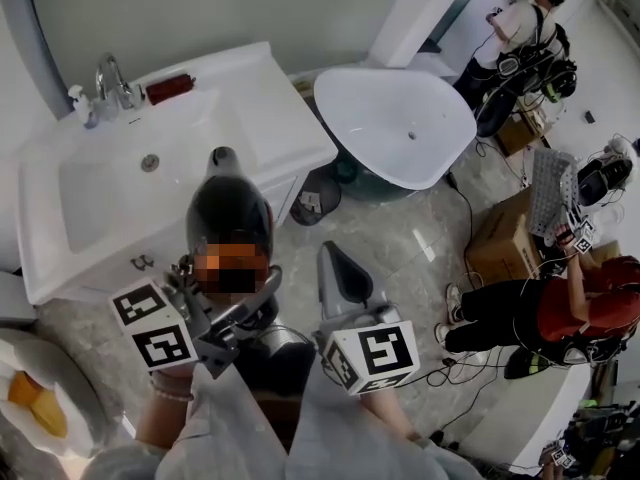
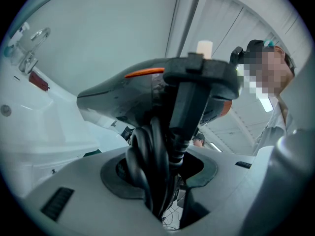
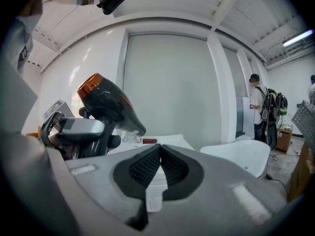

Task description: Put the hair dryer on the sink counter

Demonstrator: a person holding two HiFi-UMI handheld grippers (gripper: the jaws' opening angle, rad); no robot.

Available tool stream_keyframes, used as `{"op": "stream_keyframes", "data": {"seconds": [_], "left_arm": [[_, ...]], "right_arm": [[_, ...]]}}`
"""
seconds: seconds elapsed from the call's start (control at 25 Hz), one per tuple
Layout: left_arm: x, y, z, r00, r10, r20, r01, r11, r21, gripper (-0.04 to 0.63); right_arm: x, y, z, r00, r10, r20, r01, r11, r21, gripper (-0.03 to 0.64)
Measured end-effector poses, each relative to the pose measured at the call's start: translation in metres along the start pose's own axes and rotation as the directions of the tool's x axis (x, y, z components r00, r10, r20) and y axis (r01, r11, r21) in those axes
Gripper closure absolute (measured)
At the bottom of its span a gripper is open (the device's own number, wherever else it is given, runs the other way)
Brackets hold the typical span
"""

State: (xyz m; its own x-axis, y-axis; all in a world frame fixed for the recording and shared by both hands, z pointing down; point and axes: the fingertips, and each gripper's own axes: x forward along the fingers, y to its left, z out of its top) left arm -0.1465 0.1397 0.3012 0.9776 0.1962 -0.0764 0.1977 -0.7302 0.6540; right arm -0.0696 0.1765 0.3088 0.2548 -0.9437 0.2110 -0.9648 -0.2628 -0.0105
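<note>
The hair dryer [image 1: 229, 208] looks glossy plastic, the sink counter [image 1: 290, 118] smooth and glossy, the faucet [image 1: 112, 78] shiny metal.

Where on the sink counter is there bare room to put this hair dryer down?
The bare strip of counter right of the basin and in front of the red object looks widest. The back edge is crowded, with the faucet and a small bottle.
</note>
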Motion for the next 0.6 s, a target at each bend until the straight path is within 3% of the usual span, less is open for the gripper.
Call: {"op": "stream_keyframes", "data": {"seconds": [0.6], "left_arm": [[-0.005,0.011,0.011,0.999,0.013,0.03,-0.013,1.0,-0.005,0.407]], "right_arm": [[0.024,0.006,0.014,0.998,0.06,0.022,-0.06,0.998,-0.001,0.618]]}}
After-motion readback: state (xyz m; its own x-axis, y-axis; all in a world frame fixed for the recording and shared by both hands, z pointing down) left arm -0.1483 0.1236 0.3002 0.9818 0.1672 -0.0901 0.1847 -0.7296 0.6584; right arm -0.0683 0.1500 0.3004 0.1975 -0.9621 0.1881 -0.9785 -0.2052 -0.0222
